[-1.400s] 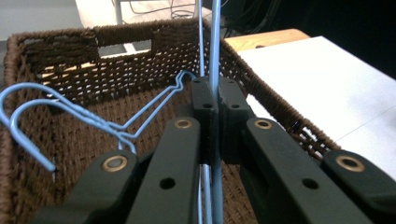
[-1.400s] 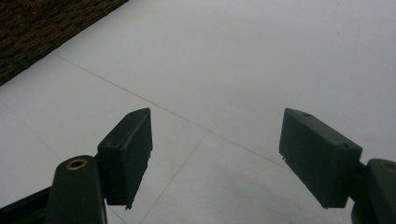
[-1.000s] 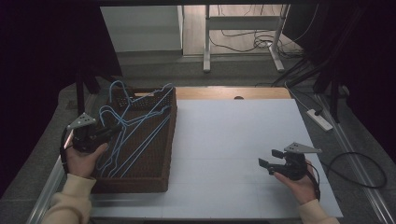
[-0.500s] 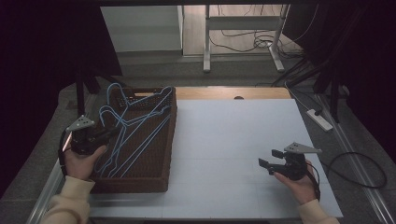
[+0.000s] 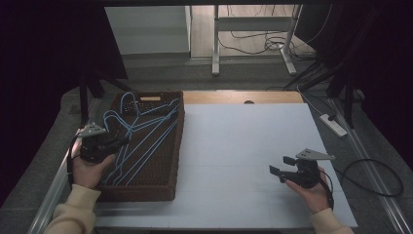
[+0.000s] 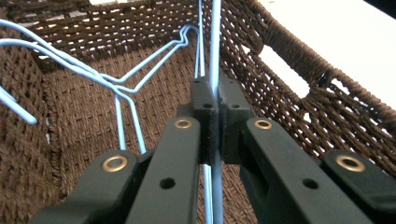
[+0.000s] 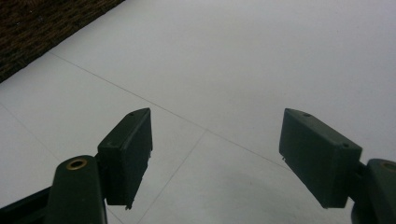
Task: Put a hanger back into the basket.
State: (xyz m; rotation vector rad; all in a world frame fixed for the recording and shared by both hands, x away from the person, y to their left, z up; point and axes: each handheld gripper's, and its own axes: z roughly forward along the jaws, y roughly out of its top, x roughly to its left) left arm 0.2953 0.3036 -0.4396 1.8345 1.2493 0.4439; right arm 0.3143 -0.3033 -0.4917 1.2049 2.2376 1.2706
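Several light blue wire hangers (image 5: 146,131) lie in a dark brown woven basket (image 5: 160,187) on the left of the table. My left gripper (image 5: 119,141) reaches into the basket from its left side. In the left gripper view its jaws (image 6: 215,102) are shut on a straight wire of one blue hanger (image 6: 215,37), close to the basket's wall (image 6: 289,70). My right gripper (image 5: 280,165) rests low over the white table surface at the right, open, with nothing between its fingers (image 7: 215,158).
A white sheet (image 5: 243,146) covers the table from the basket to the right edge. A strip of bare wood (image 5: 243,97) shows at the back. A power strip (image 5: 333,124) and cables lie on the floor to the right. A corner of the basket (image 7: 37,28) shows in the right gripper view.
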